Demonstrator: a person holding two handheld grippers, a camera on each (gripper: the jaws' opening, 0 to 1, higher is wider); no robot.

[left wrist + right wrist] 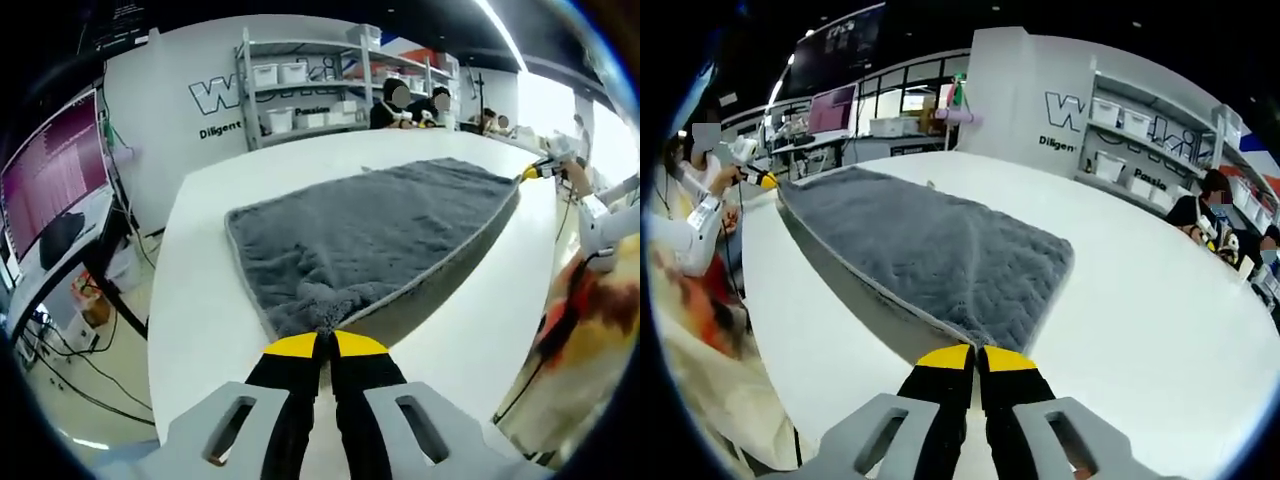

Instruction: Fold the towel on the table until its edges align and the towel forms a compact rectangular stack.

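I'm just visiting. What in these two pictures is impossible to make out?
- Left gripper view: the towel corner inside the left gripper; the shut jaws cover it.
- Right gripper view: the corner held by the right gripper; also covered.
- Both views: the table under the lifted edge, in shadow.
- Wall lettering: cut off by shelves.

My left gripper [322,345] has its yellow-tipped jaws pressed together, pinching a corner of the towel [380,230] and holding it raised. My right gripper [977,353] is likewise clamped, jaws together on another corner of the same edge. In the left gripper view my right gripper's yellow tip appears far off at the right; in the right gripper view my left one appears at the upper left.
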